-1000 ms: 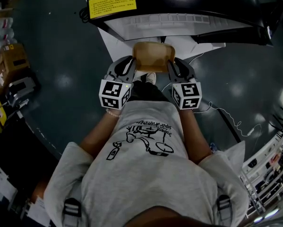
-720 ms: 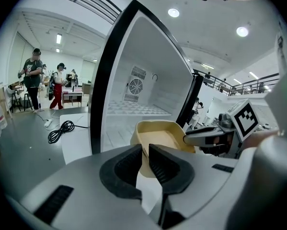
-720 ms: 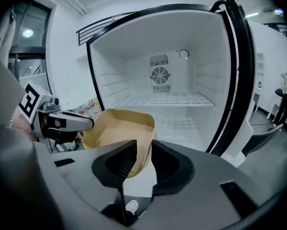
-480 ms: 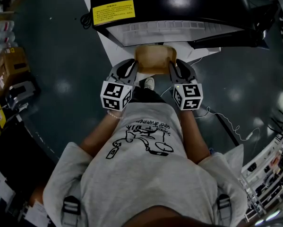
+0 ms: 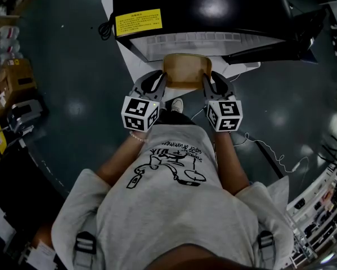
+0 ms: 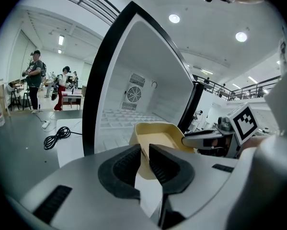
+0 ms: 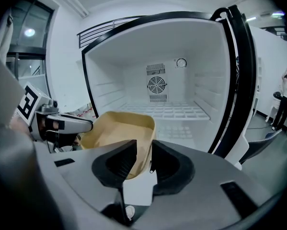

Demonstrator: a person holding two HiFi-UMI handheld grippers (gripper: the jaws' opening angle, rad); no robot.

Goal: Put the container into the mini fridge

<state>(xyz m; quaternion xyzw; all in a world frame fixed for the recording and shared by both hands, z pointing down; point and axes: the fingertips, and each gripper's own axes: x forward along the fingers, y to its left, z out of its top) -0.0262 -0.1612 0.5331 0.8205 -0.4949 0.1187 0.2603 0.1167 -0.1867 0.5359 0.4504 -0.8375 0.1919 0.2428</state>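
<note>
Left gripper (image 5: 159, 82): I have it clamped on the container's (image 5: 186, 72) left wall.
Right gripper (image 5: 207, 83): clamped on the right wall.
Fridge (image 5: 213, 7): open, just beyond.

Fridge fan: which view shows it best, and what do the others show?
Right gripper view: the fan faces the camera squarely. The left gripper view shows it smaller, aslant. The head view shows only the fridge top, no fan.

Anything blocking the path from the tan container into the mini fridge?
Nothing visible. The white mini fridge has its black-edged door swung open, and its wire shelf is bare. The tan plastic container, gripped at opposite rims by the left gripper and right gripper, sits just before the opening.
</note>
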